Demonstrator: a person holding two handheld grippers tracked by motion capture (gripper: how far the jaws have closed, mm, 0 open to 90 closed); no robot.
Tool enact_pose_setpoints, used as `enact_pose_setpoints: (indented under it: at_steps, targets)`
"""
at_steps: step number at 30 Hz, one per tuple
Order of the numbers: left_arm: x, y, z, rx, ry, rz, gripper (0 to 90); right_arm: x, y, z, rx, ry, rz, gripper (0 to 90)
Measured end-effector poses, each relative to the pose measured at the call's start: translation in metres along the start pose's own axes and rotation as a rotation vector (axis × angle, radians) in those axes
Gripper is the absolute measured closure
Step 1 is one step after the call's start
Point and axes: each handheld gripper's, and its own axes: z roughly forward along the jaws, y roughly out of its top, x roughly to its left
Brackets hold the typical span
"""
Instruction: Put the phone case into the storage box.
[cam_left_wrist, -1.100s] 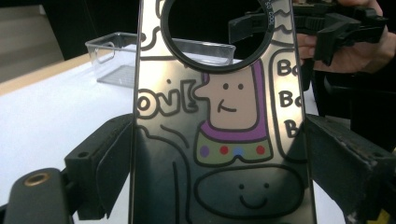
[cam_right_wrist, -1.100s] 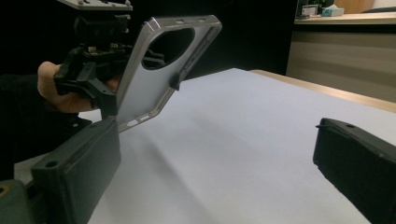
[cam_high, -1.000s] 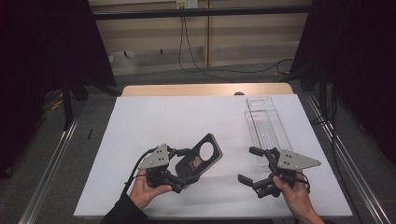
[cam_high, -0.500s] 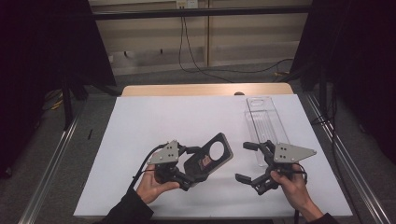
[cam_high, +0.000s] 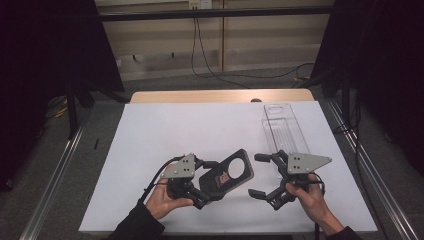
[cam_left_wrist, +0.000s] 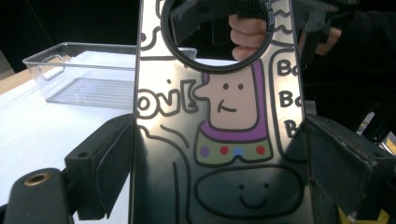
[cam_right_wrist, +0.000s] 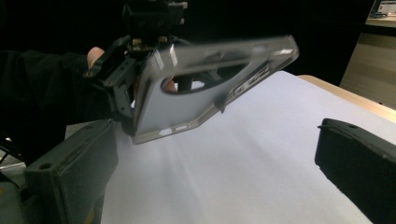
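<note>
The left gripper (cam_high: 212, 187) pinches a phone case (cam_high: 227, 175) by its lower end, lifted off the white table (cam_high: 165, 135); the right gripper (cam_high: 262, 175) hangs just beside the case's free end, jaws spread and empty; so the pick-up looks done, while a handover (or a drop into the clear tray (cam_high: 282, 127) beyond the right gripper) seems left; the left gripper view alone shows the case's cartoon print (cam_left_wrist: 233, 116); the right gripper view shows its plain side (cam_right_wrist: 187, 93)

Left gripper (cam_high: 212, 187) clamped (right gripper (cam_high: 262, 175) agape)
</note>
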Motion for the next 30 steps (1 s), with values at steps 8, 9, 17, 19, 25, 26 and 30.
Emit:
enact_pose_setpoints:
  at_steps: [8,9,17,19,25,26,30]
  targets:
    - [-0.001,-0.001,0.003,0.023,-0.011,0.006,12.3,-0.006,0.004,0.004,0.023,0.033,-0.015,0.0]
    - [-0.001,-0.001,0.003,0.022,-0.015,0.005,12.3,-0.006,0.004,0.005,0.024,0.033,-0.014,0.0]
    - [0.000,-0.002,0.005,0.043,-0.023,0.013,12.3,-0.008,0.006,0.014,0.064,0.066,-0.019,0.8]
    - [0.000,-0.003,0.006,0.049,-0.033,0.010,12.3,-0.009,0.008,0.015,0.060,0.084,-0.019,0.8]
    - [0.000,-0.004,0.007,0.057,-0.055,0.003,12.3,-0.009,0.009,0.020,0.083,0.114,-0.027,0.0]
    - [0.000,-0.004,0.007,0.062,-0.055,0.004,12.3,-0.009,0.009,0.021,0.084,0.118,-0.016,0.0]
    - [0.000,-0.005,0.008,0.069,-0.062,0.003,12.3,-0.011,0.007,0.023,0.101,0.142,-0.017,0.0]
